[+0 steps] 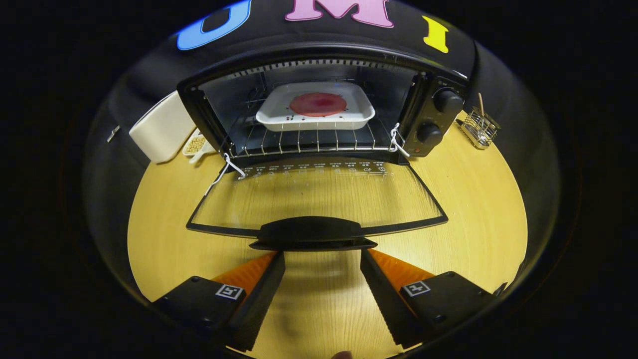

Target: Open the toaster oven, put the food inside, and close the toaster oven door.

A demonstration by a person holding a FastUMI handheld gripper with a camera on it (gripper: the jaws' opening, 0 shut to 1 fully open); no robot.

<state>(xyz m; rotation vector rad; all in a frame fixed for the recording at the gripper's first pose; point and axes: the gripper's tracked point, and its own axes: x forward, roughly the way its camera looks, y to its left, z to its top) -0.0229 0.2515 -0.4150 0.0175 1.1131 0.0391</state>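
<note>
Gripper point(322, 255) open, 1 tray point(315, 119) inside toaster oven point(438, 124)

One toaster oven point(319, 99), one white dish point(279, 117), two knobs point(447, 101), one wire basket point(479, 129)

Round wooden table point(473, 219), pale yellow grain, carrying all items. Far left: a white rectangular container point(162, 130), tilted; just to its right a small white dish point(195, 144) holding tan beans or seeds. Far right: a wire-mesh holder point(479, 128) near the table's edge, with a thin stick point(481, 103) standing upright in it.
</note>
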